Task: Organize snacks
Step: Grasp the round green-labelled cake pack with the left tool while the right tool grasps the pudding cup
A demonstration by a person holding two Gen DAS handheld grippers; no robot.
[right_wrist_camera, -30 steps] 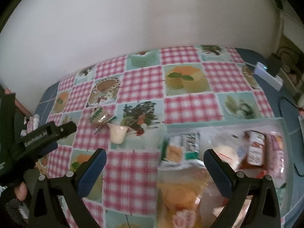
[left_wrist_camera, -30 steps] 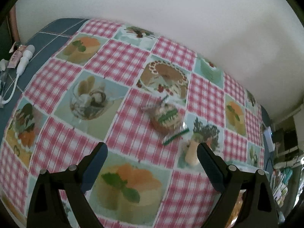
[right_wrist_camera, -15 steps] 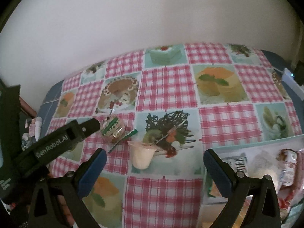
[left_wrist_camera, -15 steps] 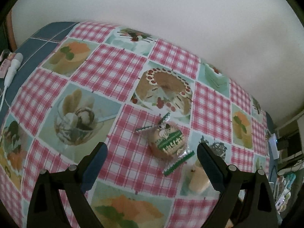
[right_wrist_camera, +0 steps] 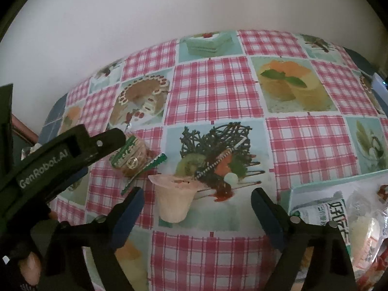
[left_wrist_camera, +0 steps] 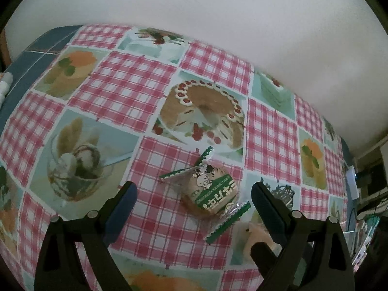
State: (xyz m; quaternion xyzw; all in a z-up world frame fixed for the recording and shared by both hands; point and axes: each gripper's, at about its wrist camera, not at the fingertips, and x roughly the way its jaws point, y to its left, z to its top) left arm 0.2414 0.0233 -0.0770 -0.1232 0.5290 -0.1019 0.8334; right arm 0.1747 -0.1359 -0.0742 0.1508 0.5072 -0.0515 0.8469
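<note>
A round cake in a clear wrapper with green serrated ends [left_wrist_camera: 209,191] lies on the checked tablecloth [left_wrist_camera: 126,89]. My left gripper [left_wrist_camera: 194,201] hovers over it, open, one finger on each side and no pad touching. A pale pink jelly cup [right_wrist_camera: 173,198] stands just right of the cake [right_wrist_camera: 131,155]. My right gripper [right_wrist_camera: 197,208] is over the cup with its jaws closing; the cup sits between them nearer the left pad, untouched. One of the left gripper's fingers [right_wrist_camera: 106,140] crosses over the cake. In the left wrist view the cup [left_wrist_camera: 252,237] is partly hidden.
A clear tray [right_wrist_camera: 315,181] holding several packaged snacks sits at the lower right. A white wall [right_wrist_camera: 145,12] runs close behind the table. Blue tabletop [left_wrist_camera: 31,58] shows beyond the cloth on the left. A hand [right_wrist_camera: 29,269] holds the left gripper.
Both grippers have come down and closer to the table. The right view swung left from the tray to the cup, and its fingers now stand a little closer together.
</note>
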